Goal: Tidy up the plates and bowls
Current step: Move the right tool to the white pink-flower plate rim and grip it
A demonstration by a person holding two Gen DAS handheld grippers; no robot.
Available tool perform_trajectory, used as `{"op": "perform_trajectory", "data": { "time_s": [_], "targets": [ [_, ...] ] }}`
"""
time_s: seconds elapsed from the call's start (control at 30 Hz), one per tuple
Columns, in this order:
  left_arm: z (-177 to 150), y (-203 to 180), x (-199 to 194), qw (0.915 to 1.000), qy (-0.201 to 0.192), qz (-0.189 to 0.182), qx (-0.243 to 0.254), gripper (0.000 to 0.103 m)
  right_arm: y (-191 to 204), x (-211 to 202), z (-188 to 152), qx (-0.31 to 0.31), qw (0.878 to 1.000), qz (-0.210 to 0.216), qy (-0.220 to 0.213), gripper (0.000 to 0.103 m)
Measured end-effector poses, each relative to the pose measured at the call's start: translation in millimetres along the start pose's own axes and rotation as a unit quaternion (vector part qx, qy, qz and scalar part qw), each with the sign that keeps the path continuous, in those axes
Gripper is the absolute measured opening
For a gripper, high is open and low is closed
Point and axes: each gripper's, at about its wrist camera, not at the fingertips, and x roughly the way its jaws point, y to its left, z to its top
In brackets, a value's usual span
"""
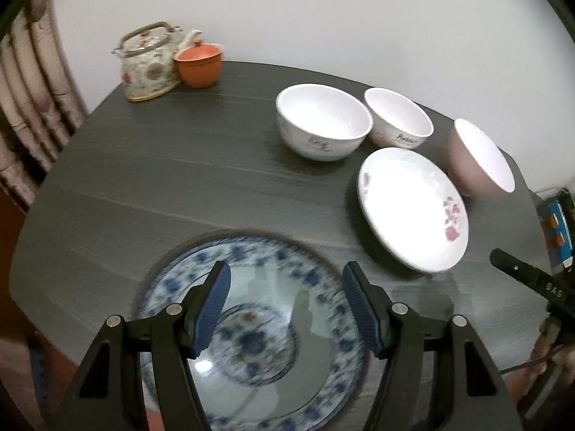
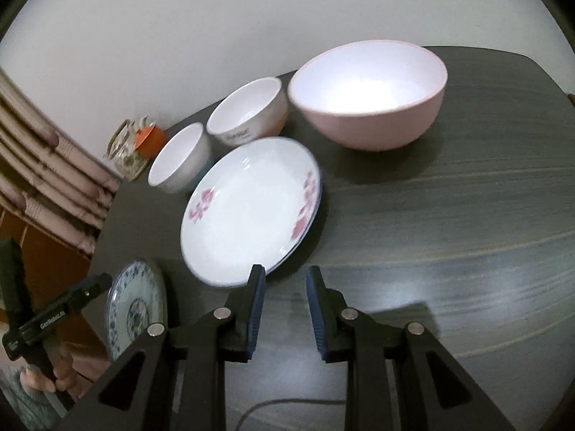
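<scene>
The left gripper (image 1: 285, 307) hangs with its jaws spread apart and nothing between them, above the blue-patterned plate (image 1: 251, 341), which lies flat on the dark table (image 1: 161, 186). The right gripper (image 2: 285, 309) has a narrow empty gap between its jaws, just beside the near rim of the pink-flowered plate (image 2: 248, 212). Behind that plate stand two white bowls (image 2: 179, 158) and a pink bowl (image 2: 370, 97), apparently apart from it, with a teapot (image 1: 149, 61) farther off.
</scene>
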Motion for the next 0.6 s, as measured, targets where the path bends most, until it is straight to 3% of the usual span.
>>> {"op": "perform_trajectory", "data": {
  "time_s": [0.2,0.37,0.6],
  "targets": [
    [23,-21,31,0.9996,0.017,-0.022,-0.003,0.061,-12,23,21,-0.004,1.000,-0.015,0.005,0.025],
    [40,-34,60,0.9971,0.048,-0.056,-0.021,0.061,-21,45,34,0.009,1.000,-0.005,0.021,0.025],
    [54,-40,93,0.9936,0.077,-0.070,-0.043,0.055,-23,63,45,0.007,0.999,0.010,0.037,0.023]
  ]
}}
